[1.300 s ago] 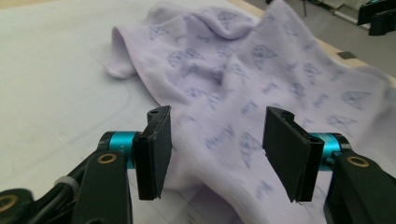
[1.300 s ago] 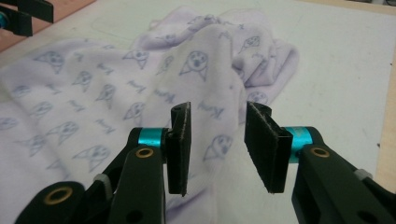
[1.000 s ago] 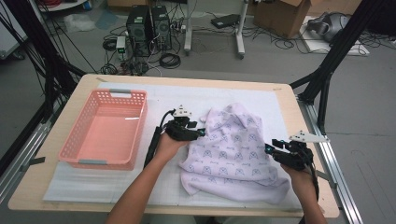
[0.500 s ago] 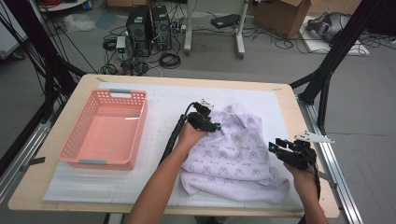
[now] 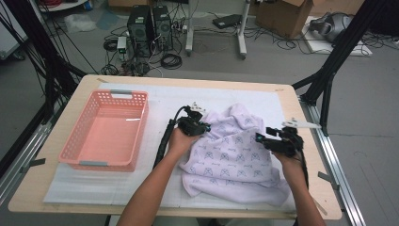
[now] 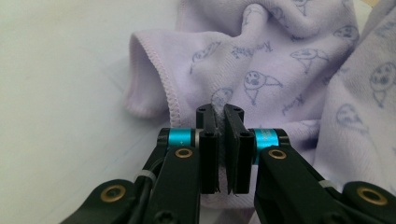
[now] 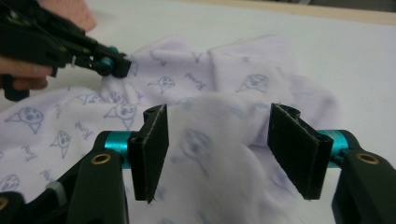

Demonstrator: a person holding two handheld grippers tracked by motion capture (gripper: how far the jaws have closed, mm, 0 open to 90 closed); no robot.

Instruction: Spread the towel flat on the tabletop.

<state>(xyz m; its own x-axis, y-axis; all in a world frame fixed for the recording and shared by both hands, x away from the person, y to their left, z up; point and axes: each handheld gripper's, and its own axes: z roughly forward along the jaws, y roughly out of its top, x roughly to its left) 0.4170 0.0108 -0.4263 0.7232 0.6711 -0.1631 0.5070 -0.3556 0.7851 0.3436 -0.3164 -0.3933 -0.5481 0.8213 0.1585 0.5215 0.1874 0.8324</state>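
A lilac towel [image 5: 235, 153] printed with small cat faces lies crumpled on the white mat [image 5: 160, 101], right of centre. My left gripper [image 5: 203, 126] is at the towel's upper left edge. In the left gripper view its jaws have just closed and my left gripper [image 6: 220, 109] is shut on a thin fold of the towel [image 6: 280, 60] by the stitched hem. My right gripper [image 5: 260, 137] is over the towel's right side. Its jaws have just been opening. My right gripper [image 7: 219, 111] stands wide with a loose hump of towel [image 7: 205, 140] between the pads. The left gripper [image 7: 119, 65] shows beyond it.
A pink plastic basket [image 5: 106, 129] with nothing in it stands on the left of the mat. The wooden table edge [image 5: 301, 122] and a metal rail run close to my right hand. Cables and computer cases sit on the floor beyond the table.
My left gripper moved right onto the towel's edge and closed on it. My right gripper shifted left over the towel and its jaws widened. The towel's upper part has bunched up.
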